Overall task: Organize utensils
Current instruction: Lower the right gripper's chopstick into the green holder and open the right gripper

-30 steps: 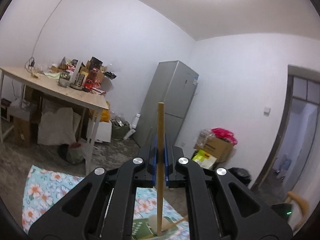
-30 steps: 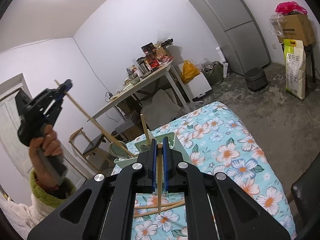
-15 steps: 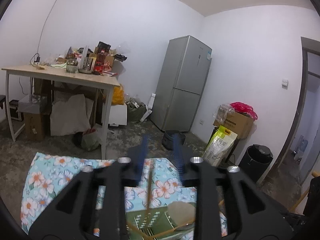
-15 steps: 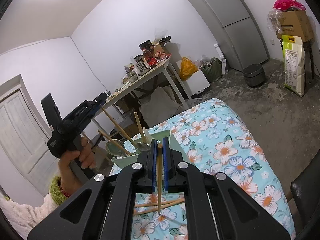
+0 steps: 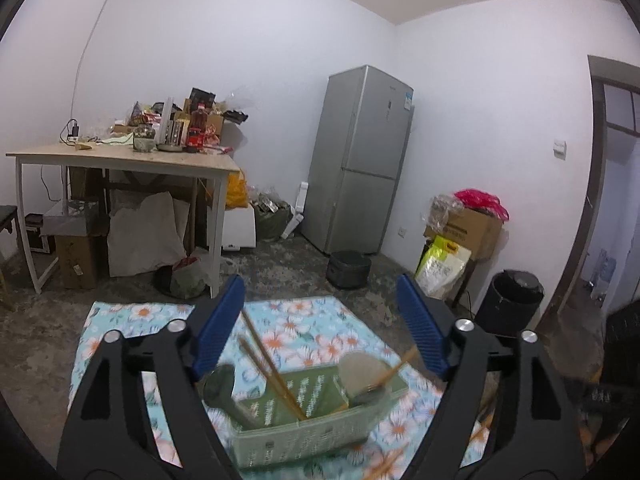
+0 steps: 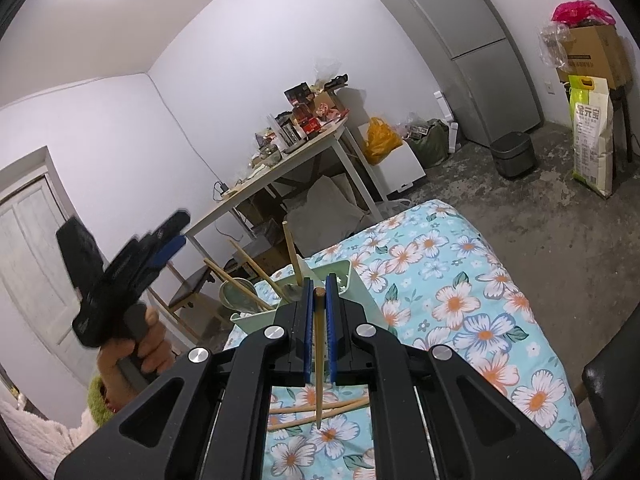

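While the left tool (image 5: 320,332) was being opened above the green basket (image 5: 304,436), nothing was gripped between its blue pads (image 5: 218,332); the pair of chopsticks (image 5: 272,372) was seen leaning loose inside the basket, tips down toward 5 o'clock and upper ends tilted toward 11 o'clock. A pale ladle (image 5: 362,372) was propped at the basket's 2 o'clock corner and a dark spoon (image 5: 220,384) at its 9 o'clock side. The basket itself was set on the flowered cloth (image 5: 120,320) of the tabletop.

The right tool (image 6: 319,320) was clamped narrowly on a single chopstick (image 6: 319,360), held upright with its lower tip hanging just above the two loose chopsticks (image 6: 320,410) lying crossed on the cloth at 6 o'clock.

Several risks were judged likely. The leaning pair, unsupported at the top, could be knocked out or toppled over the rim if the open left pads were swept sideways on withdrawal. The light basket could be dragged or tipped by a snagged handle. The thin stick in the right tool, pinched near its upper end only, could be rotated or slipped in the pads when lowered against the basket wall, and so missed beside the rim. The two sticks on the cloth could be rolled toward the tabletop edge if brushed.
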### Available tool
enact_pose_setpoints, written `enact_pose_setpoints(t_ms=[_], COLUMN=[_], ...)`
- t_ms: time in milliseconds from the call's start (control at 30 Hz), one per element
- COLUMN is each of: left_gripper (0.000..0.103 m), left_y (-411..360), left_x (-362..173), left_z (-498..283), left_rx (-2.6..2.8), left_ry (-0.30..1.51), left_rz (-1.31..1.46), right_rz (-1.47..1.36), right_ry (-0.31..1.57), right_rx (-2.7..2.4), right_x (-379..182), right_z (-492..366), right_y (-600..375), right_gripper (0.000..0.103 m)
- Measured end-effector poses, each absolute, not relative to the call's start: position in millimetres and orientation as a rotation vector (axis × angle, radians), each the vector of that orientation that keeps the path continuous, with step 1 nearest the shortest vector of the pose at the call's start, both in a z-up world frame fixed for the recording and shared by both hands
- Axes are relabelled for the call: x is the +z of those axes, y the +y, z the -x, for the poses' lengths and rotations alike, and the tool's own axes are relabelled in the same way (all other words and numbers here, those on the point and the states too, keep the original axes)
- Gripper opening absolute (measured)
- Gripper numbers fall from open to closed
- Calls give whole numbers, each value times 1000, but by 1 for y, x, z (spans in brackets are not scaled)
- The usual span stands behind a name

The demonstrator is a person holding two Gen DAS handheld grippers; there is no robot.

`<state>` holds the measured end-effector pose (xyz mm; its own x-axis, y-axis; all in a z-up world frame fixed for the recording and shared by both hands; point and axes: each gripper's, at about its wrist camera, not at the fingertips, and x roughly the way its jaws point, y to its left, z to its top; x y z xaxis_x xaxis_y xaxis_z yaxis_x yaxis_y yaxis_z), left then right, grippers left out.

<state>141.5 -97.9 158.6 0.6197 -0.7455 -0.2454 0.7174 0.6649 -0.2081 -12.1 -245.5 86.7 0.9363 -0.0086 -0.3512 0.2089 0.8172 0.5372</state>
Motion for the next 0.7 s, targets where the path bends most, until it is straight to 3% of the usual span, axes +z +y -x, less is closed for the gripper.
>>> enact_pose_setpoints(t_ms=[233,700], left_gripper=[85,85], left_y=[-64,-17], left_x=[133,69], left_z=[-122,-118], left_rx=[-813,-691], left_ry=[404,598], left_rz=[57,51], right_rz=[-589,-483], right_ry=[331,208], right_rx=[-104,-3], right_x=[94,157], right_z=[12,4], right_y=[-241,-231], right_gripper=[6,6])
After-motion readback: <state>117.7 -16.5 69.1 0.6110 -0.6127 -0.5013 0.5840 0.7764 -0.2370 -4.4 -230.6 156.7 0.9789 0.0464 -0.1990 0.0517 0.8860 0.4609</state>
